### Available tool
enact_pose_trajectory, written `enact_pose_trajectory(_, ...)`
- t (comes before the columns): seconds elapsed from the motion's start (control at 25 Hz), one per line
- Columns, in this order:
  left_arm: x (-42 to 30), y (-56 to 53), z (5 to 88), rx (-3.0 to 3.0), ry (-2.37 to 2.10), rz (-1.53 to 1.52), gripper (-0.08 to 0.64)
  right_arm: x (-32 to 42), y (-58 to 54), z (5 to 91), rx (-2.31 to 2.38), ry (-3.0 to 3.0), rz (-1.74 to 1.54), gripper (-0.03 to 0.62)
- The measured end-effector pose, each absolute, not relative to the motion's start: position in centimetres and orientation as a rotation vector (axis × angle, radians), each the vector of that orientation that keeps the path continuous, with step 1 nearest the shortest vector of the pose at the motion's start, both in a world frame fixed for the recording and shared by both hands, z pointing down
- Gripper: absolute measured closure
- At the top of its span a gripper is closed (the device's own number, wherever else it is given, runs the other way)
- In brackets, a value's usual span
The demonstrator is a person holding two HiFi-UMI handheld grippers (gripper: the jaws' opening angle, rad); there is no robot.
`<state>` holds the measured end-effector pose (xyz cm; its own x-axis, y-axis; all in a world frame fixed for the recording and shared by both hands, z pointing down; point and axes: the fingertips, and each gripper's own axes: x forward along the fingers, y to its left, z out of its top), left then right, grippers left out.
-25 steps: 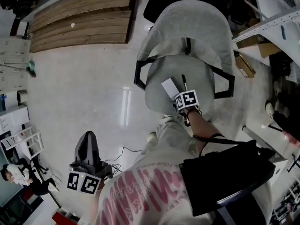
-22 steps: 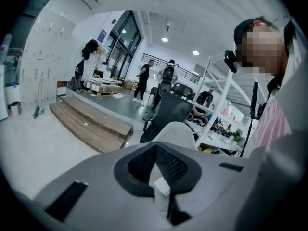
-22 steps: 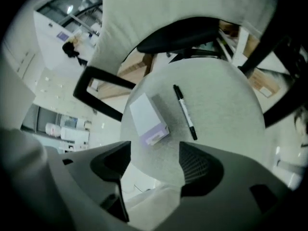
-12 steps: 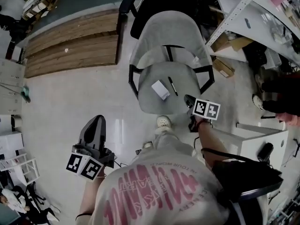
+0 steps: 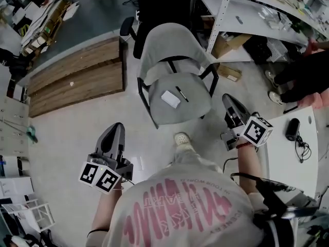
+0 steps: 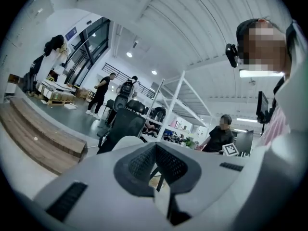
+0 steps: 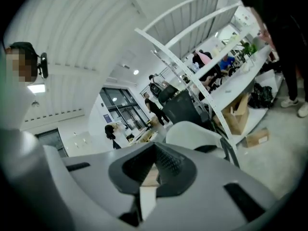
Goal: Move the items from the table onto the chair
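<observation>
Grey chair [image 5: 194, 105] on pale floor [image 5: 67, 130], shelving [image 5: 241, 15] behind

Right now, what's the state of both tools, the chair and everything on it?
left tool: shut, empty
right tool: just closed, shut, empty
chair: upright, two items on its seat
white box: lying flat on the seat
pen: lying on the seat beside the white box
black mouse: lying on the white table
</observation>
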<state>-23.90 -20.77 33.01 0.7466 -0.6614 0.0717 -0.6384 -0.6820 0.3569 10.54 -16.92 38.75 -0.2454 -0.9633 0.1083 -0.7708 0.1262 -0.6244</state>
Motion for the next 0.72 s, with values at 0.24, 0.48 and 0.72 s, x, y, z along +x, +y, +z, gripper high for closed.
enact_pose_trajectory(0.24,-22.4,-18.9,32.3,2.652,-0.913,-0.092,0.551,12.4,-10.9,35.3,-1.794,2.068,-0.592,0.578)
enact_pose_trajectory(0.48,-21.0,-17.9,31.5,2.677,-0.89,-0.077,0.551,13.8,-7.5,33.0,-1.796,2.035,-0.48,0.578)
enact_pose_trajectory(0.72,-18.4,-18.0,31.5,2.642,-0.884,-0.106,0.551,15.9,-5.7,32.0,-1.848,2.08,-0.423,0.578)
